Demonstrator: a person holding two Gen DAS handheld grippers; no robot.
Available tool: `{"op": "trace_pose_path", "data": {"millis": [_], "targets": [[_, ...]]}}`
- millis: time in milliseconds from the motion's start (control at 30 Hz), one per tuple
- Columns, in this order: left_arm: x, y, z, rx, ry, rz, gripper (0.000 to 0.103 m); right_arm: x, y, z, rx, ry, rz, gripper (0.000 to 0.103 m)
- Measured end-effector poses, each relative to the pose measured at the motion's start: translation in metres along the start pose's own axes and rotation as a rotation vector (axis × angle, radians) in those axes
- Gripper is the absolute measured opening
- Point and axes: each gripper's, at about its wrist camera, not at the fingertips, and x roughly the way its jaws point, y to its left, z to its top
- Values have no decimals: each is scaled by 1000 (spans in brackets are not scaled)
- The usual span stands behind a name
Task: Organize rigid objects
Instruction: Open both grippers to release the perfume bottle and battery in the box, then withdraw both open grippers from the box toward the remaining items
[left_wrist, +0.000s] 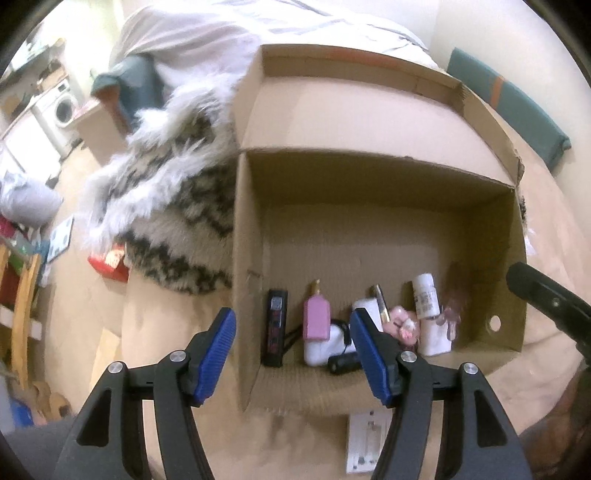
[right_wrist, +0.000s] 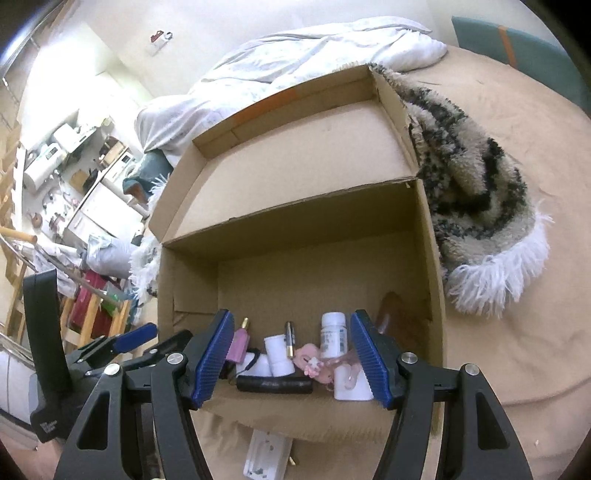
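An open cardboard box (left_wrist: 369, 221) (right_wrist: 295, 266) lies on a beige bed. Along its near wall stand a black flat device (left_wrist: 275, 328), a pink bottle (left_wrist: 316, 319) (right_wrist: 238, 343), a white pill bottle (left_wrist: 426, 297) (right_wrist: 333, 334), a black cylinder (left_wrist: 343, 363) (right_wrist: 275, 384), white containers (right_wrist: 277, 354) and a pink trinket (left_wrist: 402, 325) (right_wrist: 314, 363). My left gripper (left_wrist: 291, 317) hovers open over the box's near left corner with nothing between its pads. My right gripper (right_wrist: 291, 317) hangs open above the row of items, holding nothing.
A shaggy black-and-cream throw (left_wrist: 177, 206) (right_wrist: 476, 192) flanks the box. A white flat pack (left_wrist: 369, 443) (right_wrist: 266, 458) lies in front of it. A white duvet (right_wrist: 295, 55) and a teal pillow (left_wrist: 509, 99) lie behind. Cluttered floor and shelves are on the left.
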Motion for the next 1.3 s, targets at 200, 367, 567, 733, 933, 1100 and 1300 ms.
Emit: {"op": "trace_pose_path", "data": {"millis": [200,367,567,733,933,1100,1300], "targets": [[-5,12,-23,-35,31,7,62,-6,2,-18,11,32,12,69],[-6,14,-47,-27,43,26,63,-10,7,-37,-1,58,-3,69],[8,17,-73,-60,130,-31,63,-1,5,-62,11,133,-73,69],[36,16,-91,-132,263,-131,63,10,2,-72,25,173,-126,69],[51,-22,-96,-31,296,-181,63,16,0,-74,30,190,-142,69],[65,-45,-96,-7,339,-184,63,16,-6,-76,47,198,-162,69],[82,-61,-89,11,347,-165,62,18,-20,-79,97,213,-174,69]]}}
